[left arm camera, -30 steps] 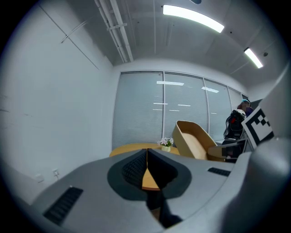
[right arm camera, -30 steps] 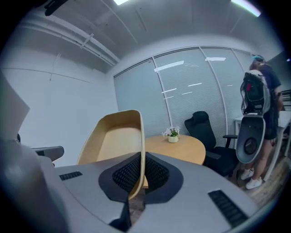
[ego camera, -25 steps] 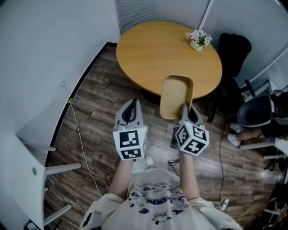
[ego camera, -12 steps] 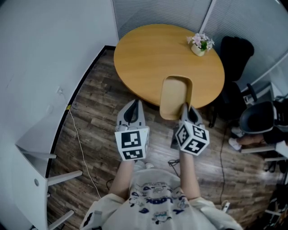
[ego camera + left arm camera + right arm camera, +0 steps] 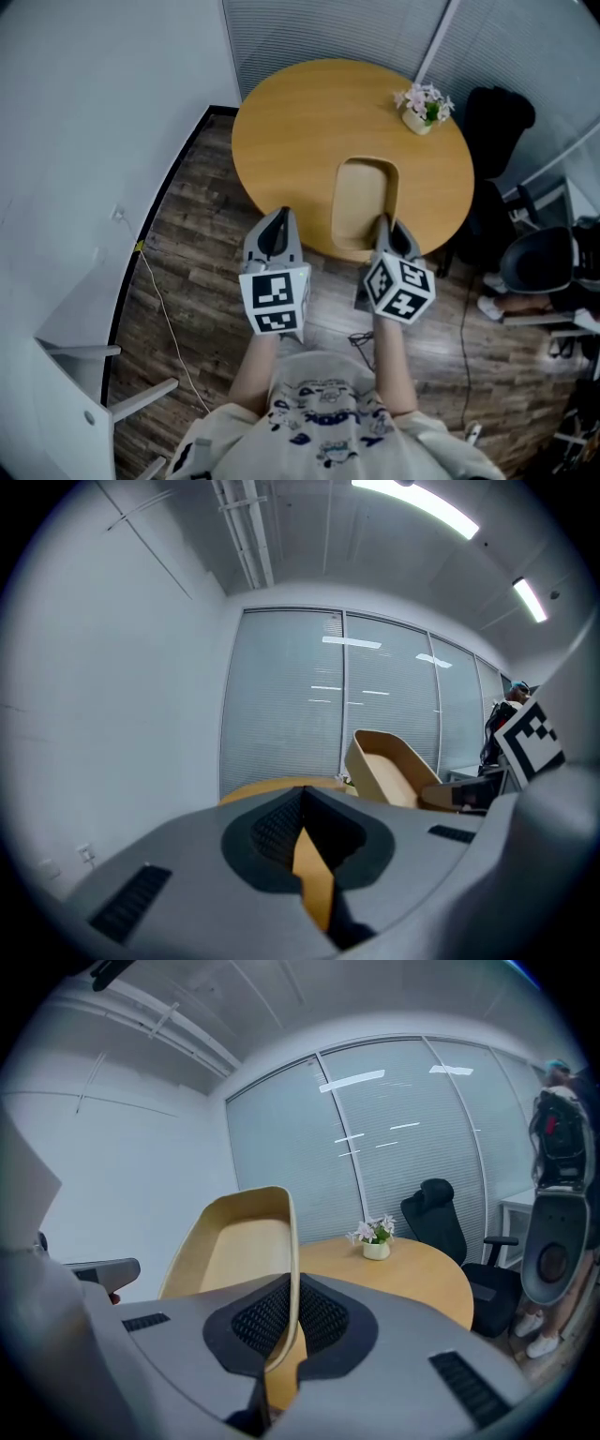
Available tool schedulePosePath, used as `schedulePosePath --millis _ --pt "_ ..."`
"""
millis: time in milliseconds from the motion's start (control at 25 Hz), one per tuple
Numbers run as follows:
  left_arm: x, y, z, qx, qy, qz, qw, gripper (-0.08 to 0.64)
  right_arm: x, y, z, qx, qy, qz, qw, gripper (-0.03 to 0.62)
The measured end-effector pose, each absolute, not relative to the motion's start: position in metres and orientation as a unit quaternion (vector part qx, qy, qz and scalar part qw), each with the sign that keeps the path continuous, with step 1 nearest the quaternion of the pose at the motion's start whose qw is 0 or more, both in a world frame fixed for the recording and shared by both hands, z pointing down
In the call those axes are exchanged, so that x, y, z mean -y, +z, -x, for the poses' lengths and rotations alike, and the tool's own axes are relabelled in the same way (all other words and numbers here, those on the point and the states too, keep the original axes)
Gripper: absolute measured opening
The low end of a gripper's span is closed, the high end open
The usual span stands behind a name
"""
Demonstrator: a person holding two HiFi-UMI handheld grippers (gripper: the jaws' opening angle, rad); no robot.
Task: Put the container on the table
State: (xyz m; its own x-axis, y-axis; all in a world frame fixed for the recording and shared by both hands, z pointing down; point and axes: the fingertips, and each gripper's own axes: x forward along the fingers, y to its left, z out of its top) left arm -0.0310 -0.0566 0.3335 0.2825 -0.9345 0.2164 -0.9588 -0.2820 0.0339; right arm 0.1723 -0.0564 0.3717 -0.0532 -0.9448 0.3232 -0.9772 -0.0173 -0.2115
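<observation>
L side: left gripper [image 5: 276, 225] is idle. Its fingers are closed tip to tip w/ nothing held. The thin tan wedge low in the slot of the left gripper [image 5: 302, 803] reads as table [image 5: 267, 787] seen through, not an object. It plays no part in the carry and hangs off the table's near edge, over floor.

Centre: the container [image 5: 364, 197], a tan oblong tray, sits just ahead and to the L of the right fingertips, over the near part of the round table [image 5: 291, 131]. Right gripper [image 5: 386, 225] is clamped on its R side wall. In the right gripper view the rim runs straight down between the pads [image 5: 309, 1321], w/ the container [image 5: 234, 1251] rising up and L from them, tipped up.

Progress, as I judge it: carry approx done and the container is above the tabletop, but it isn't set down yet. Left to do: level it, lower till the base rests flat, let go, back off.

R of the fingers: flower pot [image 5: 420, 105] sits well beyond them on the table's far side, clear of the landing spot.

Hard to tell:
- Whether the base touches wood. Top-down view gives no height, and the gripper body hides the container's lower end.
- The table edge right under the fingers is covered too.
- A dark shape [image 5: 561, 1138] at the far R edge is too warped to ID.
</observation>
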Motion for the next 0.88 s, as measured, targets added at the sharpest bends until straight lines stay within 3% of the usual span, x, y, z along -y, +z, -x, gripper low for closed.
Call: schedulePosePath --millis 880 --pt "0.170 0.378 0.071 0.578 0.097 -0.801 0.121 0.003 0.162 0.414 -0.132 0.681 0.226 -0.693 0.077 0.009"
